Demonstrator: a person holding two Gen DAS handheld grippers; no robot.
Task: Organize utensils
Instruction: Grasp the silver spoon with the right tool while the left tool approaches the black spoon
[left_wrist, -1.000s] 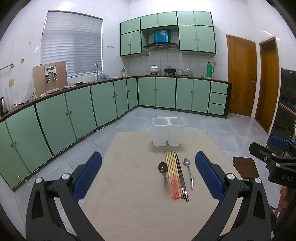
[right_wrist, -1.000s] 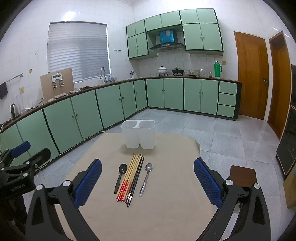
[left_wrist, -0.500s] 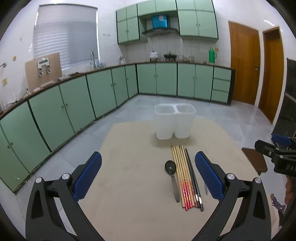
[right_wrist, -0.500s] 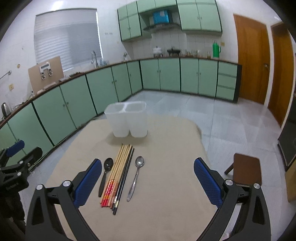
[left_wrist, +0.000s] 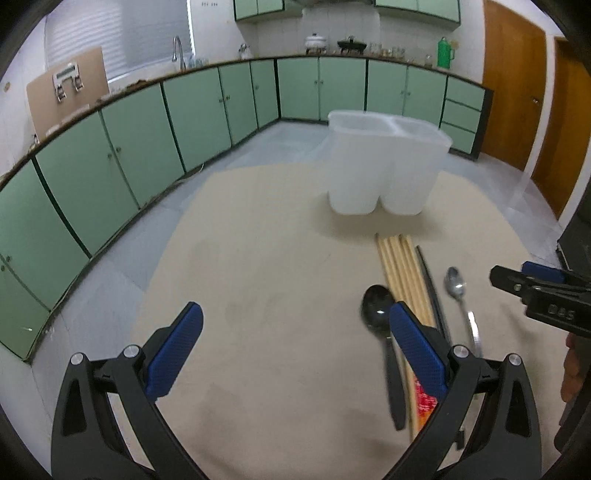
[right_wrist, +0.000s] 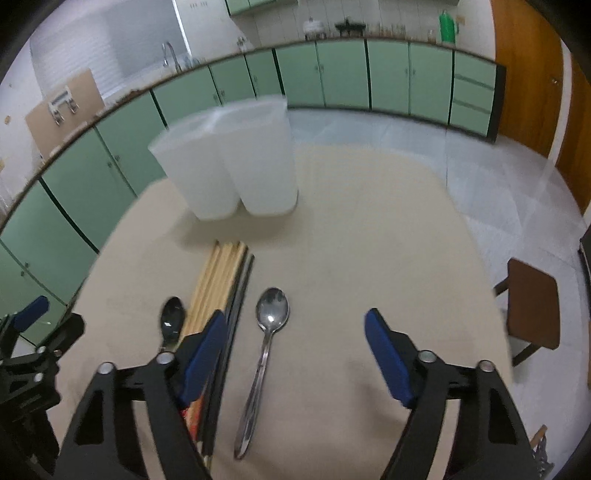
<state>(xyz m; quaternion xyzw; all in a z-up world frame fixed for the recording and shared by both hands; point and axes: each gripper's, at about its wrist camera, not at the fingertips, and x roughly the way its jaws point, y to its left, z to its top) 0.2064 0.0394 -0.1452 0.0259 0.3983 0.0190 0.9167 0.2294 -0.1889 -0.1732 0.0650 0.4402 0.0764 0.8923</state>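
- Left wrist view: the left gripper (left_wrist: 291, 354) hangs over the beige table (left_wrist: 258, 258), its blue-padded jaws spread wide with nothing between them.
- The white two-compartment holder (left_wrist: 384, 166) stands upright toward the far end of the table and serves as the landmark for what follows.
- Just in front of the holder lies a bundle of wooden chopsticks (left_wrist: 400, 266), their tips pointing at it and their red ends toward the camera.
- A pair of dark chopsticks (left_wrist: 430, 280) lies against the right side of the wooden bundle, also pointing at the holder.
- A black spoon (left_wrist: 378, 306) lies left of the bundle, bowl toward the holder; the left gripper's right pad (left_wrist: 415, 350) sits over the black spoon's handle and the bundle in this view, and contact cannot be judged.
- A metal spoon (left_wrist: 456, 286) lies right of the dark chopsticks, bowl toward the holder.
- Right wrist view: the right gripper (right_wrist: 295, 350) has just been narrowing its jaws; they are still apart, and the metal spoon lies on the table between them, not pressed by either pad.
- The right gripper's left pad (right_wrist: 205, 350) overlaps the near ends of the chopsticks in this view.
- A brown stool (right_wrist: 532, 310) stands on the floor well right of the holder, beyond the table edge.
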